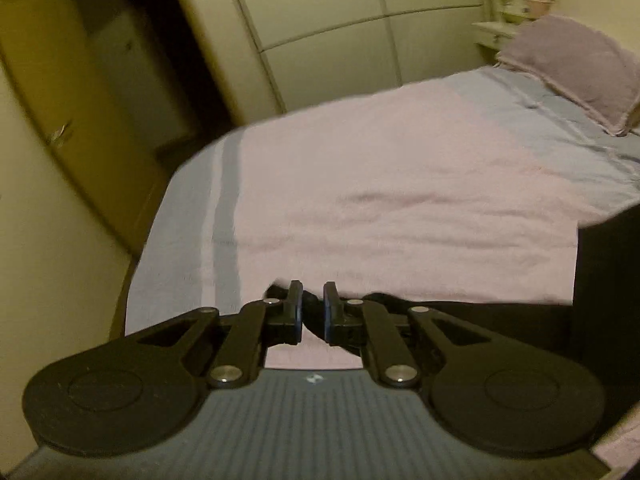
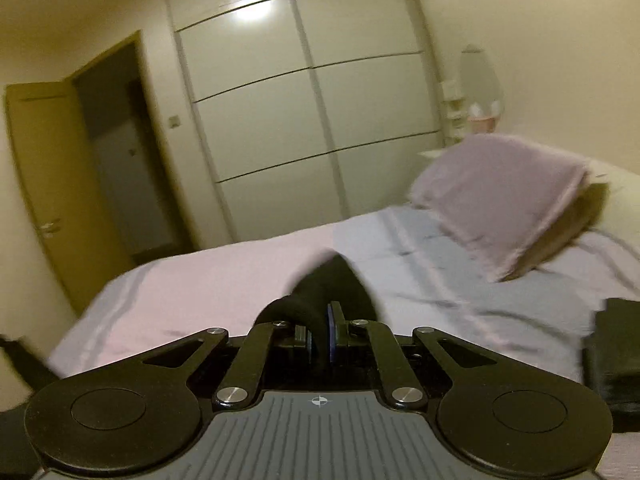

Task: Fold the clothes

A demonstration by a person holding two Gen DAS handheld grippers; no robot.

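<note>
Both grippers pinch the black garment [image 2: 320, 292] lifted above the bed [image 1: 400, 200]: left gripper [image 1: 312, 312] and right gripper [image 2: 319, 340], jaws nearly closed on cloth. Probably mid-fold; next, lay it flat.

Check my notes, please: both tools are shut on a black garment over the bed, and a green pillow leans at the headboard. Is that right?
Not quite: the pillow is pinkish-mauve, not green, as the right wrist view shows. The rest holds: the left tool and right tool each pinch the black garment over the bed.
</note>
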